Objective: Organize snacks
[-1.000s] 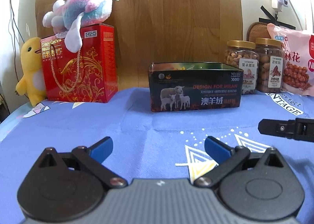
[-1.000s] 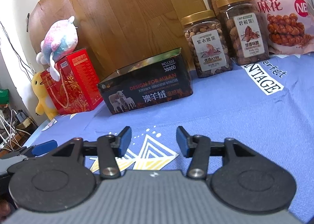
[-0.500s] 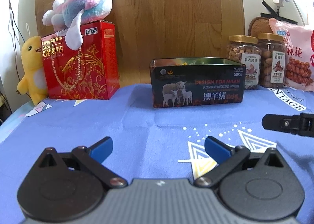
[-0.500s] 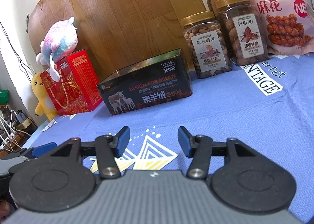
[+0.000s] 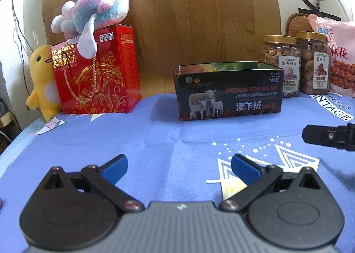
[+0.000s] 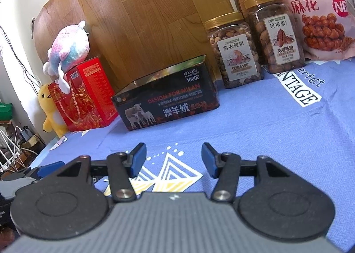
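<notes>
A black open-topped tin (image 5: 228,92) (image 6: 168,102) with sheep on its side stands at the back middle of the blue cloth. To its right are a cashew jar (image 5: 280,69) (image 6: 234,51), a pecan jar (image 5: 312,64) (image 6: 275,35) and a pink bag of fried twists (image 5: 337,55) (image 6: 315,11). A red biscuit box (image 5: 95,71) (image 6: 86,95) stands at the left. My left gripper (image 5: 179,166) is open and empty over the cloth in front of the tin. My right gripper (image 6: 174,159) is open too, with nothing between its fingers.
A pink-blue plush (image 5: 95,9) lies on the red box and a yellow plush duck (image 5: 42,77) leans beside it. A wooden board (image 5: 199,20) stands behind everything. Cables and a power strip (image 6: 8,155) lie off the table's left edge.
The left wrist view has tipped down slightly, so the tin and jars sit a little higher in it. The right gripper's jaws stand a touch wider. No object has moved.
</notes>
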`<action>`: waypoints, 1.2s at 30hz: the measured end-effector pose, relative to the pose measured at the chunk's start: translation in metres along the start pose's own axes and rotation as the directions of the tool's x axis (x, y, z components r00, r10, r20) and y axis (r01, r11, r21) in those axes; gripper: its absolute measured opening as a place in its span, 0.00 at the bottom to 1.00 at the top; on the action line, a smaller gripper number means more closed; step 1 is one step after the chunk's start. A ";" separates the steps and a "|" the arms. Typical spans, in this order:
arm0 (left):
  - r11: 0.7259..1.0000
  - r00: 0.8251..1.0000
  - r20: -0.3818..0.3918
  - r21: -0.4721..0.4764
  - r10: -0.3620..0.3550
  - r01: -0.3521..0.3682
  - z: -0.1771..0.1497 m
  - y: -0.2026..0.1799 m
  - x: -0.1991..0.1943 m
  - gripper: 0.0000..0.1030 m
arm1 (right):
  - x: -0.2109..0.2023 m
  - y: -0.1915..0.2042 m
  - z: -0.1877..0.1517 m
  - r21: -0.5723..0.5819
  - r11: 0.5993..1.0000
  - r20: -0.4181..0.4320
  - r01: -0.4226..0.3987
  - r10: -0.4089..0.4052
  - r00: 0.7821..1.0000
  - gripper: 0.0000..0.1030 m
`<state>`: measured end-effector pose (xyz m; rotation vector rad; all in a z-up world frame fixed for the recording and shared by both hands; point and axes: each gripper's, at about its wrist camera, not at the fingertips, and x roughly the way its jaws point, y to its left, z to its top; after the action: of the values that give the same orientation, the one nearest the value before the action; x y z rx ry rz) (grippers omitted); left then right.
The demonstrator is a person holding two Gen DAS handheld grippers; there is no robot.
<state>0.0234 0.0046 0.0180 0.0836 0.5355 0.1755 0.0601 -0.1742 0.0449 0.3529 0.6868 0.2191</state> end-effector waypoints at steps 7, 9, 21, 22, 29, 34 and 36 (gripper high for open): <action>0.999 0.999 0.017 0.024 0.033 -0.033 0.000 -0.006 -0.004 1.00 | 0.000 -0.001 0.000 0.008 1.000 0.001 -0.006 0.006 1.000 0.57; 0.999 1.000 0.015 0.030 0.023 -0.024 -0.001 -0.009 -0.005 1.00 | -0.001 -0.001 0.000 0.010 1.000 0.001 -0.007 0.007 1.000 0.57; 1.000 1.000 -0.010 0.008 -0.023 0.023 -0.004 -0.007 -0.005 1.00 | -0.001 -0.001 0.000 0.007 1.000 0.001 -0.006 0.006 1.000 0.57; 1.000 1.000 -0.009 0.006 -0.025 0.025 -0.004 -0.006 -0.005 1.00 | 0.000 -0.001 0.000 0.008 1.000 0.001 -0.006 0.006 1.000 0.57; 0.999 0.999 -0.008 -0.001 -0.040 0.040 -0.004 -0.005 -0.005 1.00 | 0.000 -0.001 0.000 0.008 1.000 0.001 -0.006 0.006 1.000 0.57; 0.999 0.999 -0.013 -0.015 -0.044 0.044 -0.004 -0.003 -0.004 1.00 | 0.000 -0.001 0.000 0.008 1.000 0.000 -0.006 0.006 1.000 0.57; 0.999 0.999 -0.015 -0.016 -0.045 0.045 -0.004 -0.003 -0.004 1.00 | 0.000 -0.001 0.000 0.008 1.000 0.001 -0.006 0.006 1.000 0.57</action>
<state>0.0183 0.0007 0.0159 0.0549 0.5505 0.1364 0.0602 -0.1752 0.0443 0.3629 0.6861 0.2219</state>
